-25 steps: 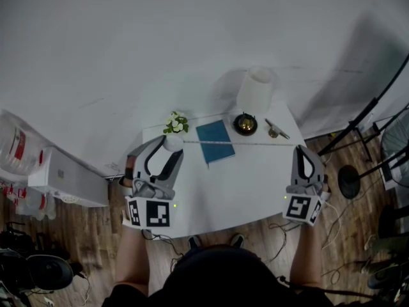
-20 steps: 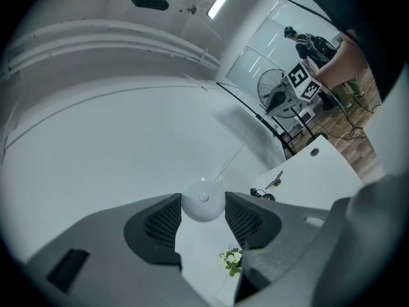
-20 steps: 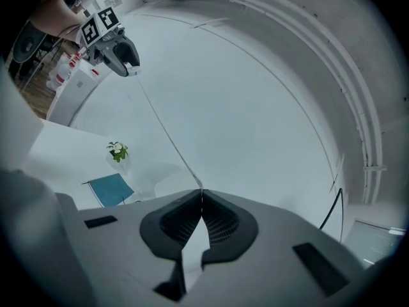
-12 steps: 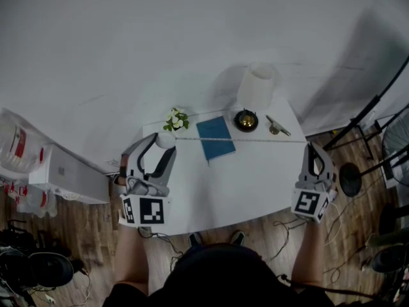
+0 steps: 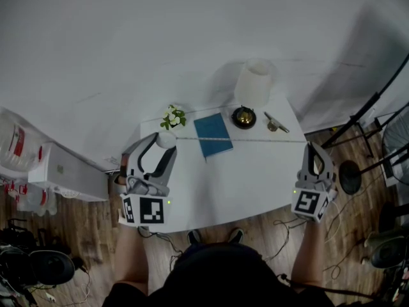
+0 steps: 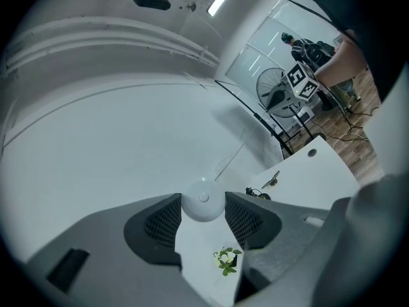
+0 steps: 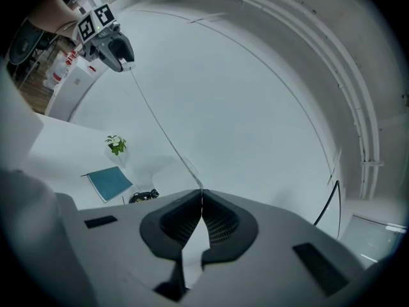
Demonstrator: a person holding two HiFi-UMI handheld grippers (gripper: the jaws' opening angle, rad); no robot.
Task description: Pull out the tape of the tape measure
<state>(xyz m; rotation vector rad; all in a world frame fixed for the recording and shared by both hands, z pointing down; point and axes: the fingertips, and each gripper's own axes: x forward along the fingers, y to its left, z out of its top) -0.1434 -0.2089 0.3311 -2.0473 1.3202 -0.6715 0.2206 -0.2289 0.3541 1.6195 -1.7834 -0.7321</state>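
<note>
At the left end of the counter [image 5: 243,184], the left claw [image 6: 203,204] clamped the round white tape measure case [image 6: 203,196] between widely set jaws. The right claw [image 7: 202,194], at the counter's right edge, was pressed together, apparently pinching the tip of the tape [image 7: 160,123], which ran taut between both claws, crossing above the blue book [image 5: 213,135].

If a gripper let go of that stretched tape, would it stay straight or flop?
Probably flop: the tape is very thin, held taut only by the right gripper pinching its end. It might spring back into the round white case.
</note>
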